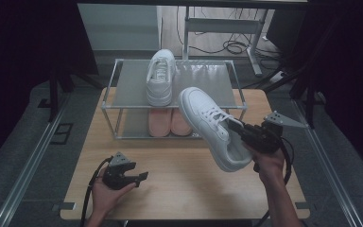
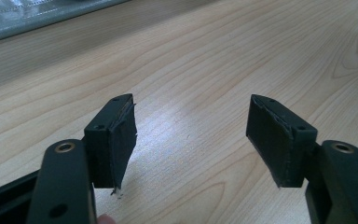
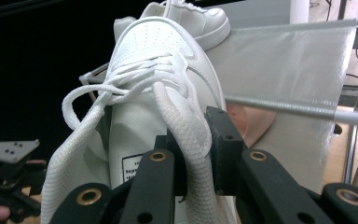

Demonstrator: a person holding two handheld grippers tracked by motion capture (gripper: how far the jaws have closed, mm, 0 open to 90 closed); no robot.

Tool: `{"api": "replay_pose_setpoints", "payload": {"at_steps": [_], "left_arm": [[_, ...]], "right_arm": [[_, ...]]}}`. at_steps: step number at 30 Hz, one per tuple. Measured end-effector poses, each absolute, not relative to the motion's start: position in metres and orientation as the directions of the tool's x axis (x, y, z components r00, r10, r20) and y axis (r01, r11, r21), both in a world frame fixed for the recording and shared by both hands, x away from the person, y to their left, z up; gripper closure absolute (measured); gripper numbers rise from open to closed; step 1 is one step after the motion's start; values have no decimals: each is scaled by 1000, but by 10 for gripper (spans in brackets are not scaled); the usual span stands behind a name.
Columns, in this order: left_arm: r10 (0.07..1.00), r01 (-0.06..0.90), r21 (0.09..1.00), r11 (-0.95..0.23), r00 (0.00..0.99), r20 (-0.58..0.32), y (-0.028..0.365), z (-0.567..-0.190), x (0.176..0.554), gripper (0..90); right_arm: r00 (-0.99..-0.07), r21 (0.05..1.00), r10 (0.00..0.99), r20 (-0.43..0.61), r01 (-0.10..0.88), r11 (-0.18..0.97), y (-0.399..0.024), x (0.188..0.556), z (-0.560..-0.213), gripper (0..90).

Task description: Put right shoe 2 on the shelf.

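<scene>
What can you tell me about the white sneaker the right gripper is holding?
The held white sneaker is a low-top with a smooth leather-like upper, perforated toe box, flat white laces hanging loose, a thick white sole and a printed label inside the tongue. The right gripper is shut on the side of its collar, one jaw inside the opening. It hangs in the air, clear of the table, toe pointing toward the two-tier shoe rack and tipped so the upper faces the camera. Only the gripper touches it.

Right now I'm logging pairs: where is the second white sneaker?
High view, right of centre: the white sneaker is held by the right hand-held gripper, in front of the rack.
</scene>
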State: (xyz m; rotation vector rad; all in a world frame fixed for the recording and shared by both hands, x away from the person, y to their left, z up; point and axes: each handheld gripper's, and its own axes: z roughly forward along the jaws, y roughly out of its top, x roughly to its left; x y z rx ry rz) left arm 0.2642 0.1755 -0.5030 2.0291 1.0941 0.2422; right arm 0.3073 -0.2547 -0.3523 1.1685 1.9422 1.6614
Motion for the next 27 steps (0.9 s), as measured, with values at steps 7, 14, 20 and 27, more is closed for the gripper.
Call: {"api": "replay_pose_setpoints", "payload": {"at_steps": [7, 14, 20, 27], "left_arm": [[769, 617, 726, -304, 608, -194, 175, -503, 264, 335], [769, 617, 724, -308, 609, -192, 174, -503, 264, 335], [770, 616, 727, -304, 608, -193, 175, -503, 264, 335], [771, 616, 726, -307, 608, -189, 176, -503, 265, 335]], "right_arm": [[-594, 930, 765, 248, 367, -16, -250, 320, -343, 809], [-579, 933, 779, 241, 359, -22, -246, 336, -329, 811], [-561, 937, 797, 223, 348, -18, -238, 351, -315, 813], [-530, 935, 822, 208, 354, -8, -228, 371, -306, 813]]}}
